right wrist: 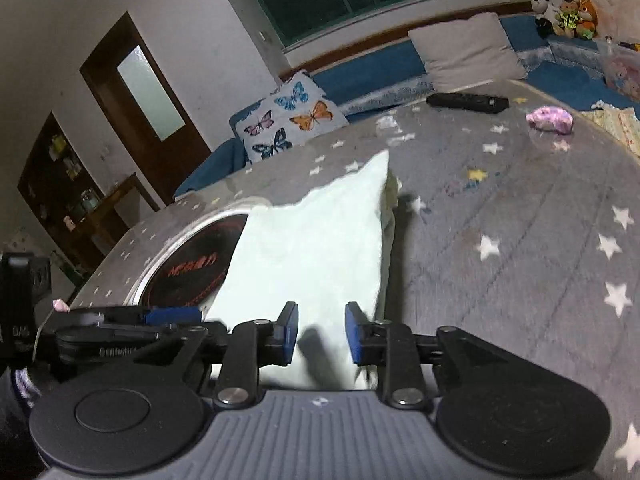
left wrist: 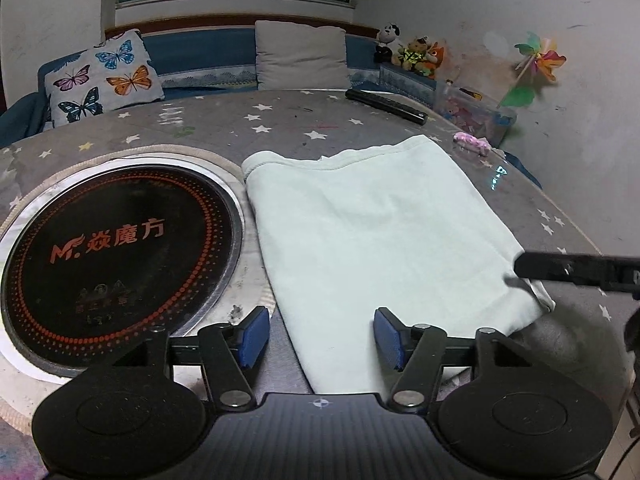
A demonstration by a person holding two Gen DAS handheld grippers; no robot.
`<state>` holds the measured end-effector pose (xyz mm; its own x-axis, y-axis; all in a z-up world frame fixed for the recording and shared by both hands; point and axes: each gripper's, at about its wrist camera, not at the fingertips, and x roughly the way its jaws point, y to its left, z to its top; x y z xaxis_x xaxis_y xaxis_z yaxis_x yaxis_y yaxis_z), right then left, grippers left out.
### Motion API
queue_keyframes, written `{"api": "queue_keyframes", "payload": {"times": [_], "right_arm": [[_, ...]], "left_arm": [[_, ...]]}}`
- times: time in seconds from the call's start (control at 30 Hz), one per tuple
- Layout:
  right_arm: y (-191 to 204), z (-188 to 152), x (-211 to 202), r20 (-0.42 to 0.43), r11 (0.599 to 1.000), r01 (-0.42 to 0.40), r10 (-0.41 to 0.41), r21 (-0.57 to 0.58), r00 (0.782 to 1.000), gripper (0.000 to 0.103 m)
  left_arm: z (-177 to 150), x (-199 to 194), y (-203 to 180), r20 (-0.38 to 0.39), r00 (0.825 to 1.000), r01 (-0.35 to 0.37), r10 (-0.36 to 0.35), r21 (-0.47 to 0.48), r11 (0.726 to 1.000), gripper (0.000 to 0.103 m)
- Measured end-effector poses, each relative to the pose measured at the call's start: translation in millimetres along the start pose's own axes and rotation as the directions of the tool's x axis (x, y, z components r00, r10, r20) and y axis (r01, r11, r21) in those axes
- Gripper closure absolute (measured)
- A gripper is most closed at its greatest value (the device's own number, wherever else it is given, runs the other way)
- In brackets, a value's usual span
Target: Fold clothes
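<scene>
A pale mint garment (left wrist: 372, 240) lies folded flat on the grey star-patterned table cover (left wrist: 280, 128). My left gripper (left wrist: 320, 334) is open over its near edge, with the blue pads (left wrist: 256, 332) wide apart and nothing between them. My right gripper shows as a black finger (left wrist: 576, 270) reaching in from the right at the garment's near right corner. In the right wrist view the garment (right wrist: 316, 240) lies ahead, and my right gripper (right wrist: 322, 332) is open over its near corner, its blue pads apart. My left gripper's fingers (right wrist: 160, 316) show at the left.
A round black induction hob (left wrist: 116, 248) is set into the table left of the garment. A black remote (left wrist: 386, 105) and a pink toy (left wrist: 474, 144) lie at the far side. Cushions (left wrist: 300, 54), plush toys (left wrist: 416, 54) and a sofa stand beyond the table.
</scene>
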<state>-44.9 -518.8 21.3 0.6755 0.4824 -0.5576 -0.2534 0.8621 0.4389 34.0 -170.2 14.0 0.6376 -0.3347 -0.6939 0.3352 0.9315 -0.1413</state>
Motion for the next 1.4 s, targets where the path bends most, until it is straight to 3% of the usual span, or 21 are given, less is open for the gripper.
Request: {"api": "queue_keyframes", "payload": {"times": [0.2,0.33,0.5,0.7,1.07,1.17,1.4], "right_arm": [[-2,-17,-5,-0.050,0.999,0.029,-0.030,-0.021,0.998,0.077],[9,-16,-13,-0.058,0.992,0.067,-0.074,-0.103,0.996,0.077],[24,2,-20,0.002,0.982,0.081,-0.082,-0.170,0.997,0.071],[30,29,10,0.031,0.977,0.074,-0.070,-0.199,0.997,0.066],[7,53,66,0.021,0.983,0.104,-0.102,-0.151,0.995,0.066],[-2,51,72,0.004,0.989,0.095,-0.095,-0.117,0.995,0.066],[7,67,68,0.040,0.983,0.094,-0.088,-0.159,0.995,0.066]], "left_arm": [[-7,-4,-2,0.009,0.999,-0.033,0.032,0.050,0.998,0.028],[-10,-6,1,0.016,0.998,-0.058,0.057,0.069,0.996,0.021],[-9,-8,4,0.019,0.998,-0.068,0.067,0.058,0.996,0.014],[-1,-10,3,0.039,0.997,-0.071,0.069,0.052,0.996,0.001],[35,8,12,0.066,0.991,-0.122,0.119,0.045,0.991,0.000],[43,18,17,0.055,0.990,-0.136,0.134,0.047,0.990,0.000],[67,40,30,0.047,0.986,-0.164,0.162,0.025,0.986,0.000]]}}
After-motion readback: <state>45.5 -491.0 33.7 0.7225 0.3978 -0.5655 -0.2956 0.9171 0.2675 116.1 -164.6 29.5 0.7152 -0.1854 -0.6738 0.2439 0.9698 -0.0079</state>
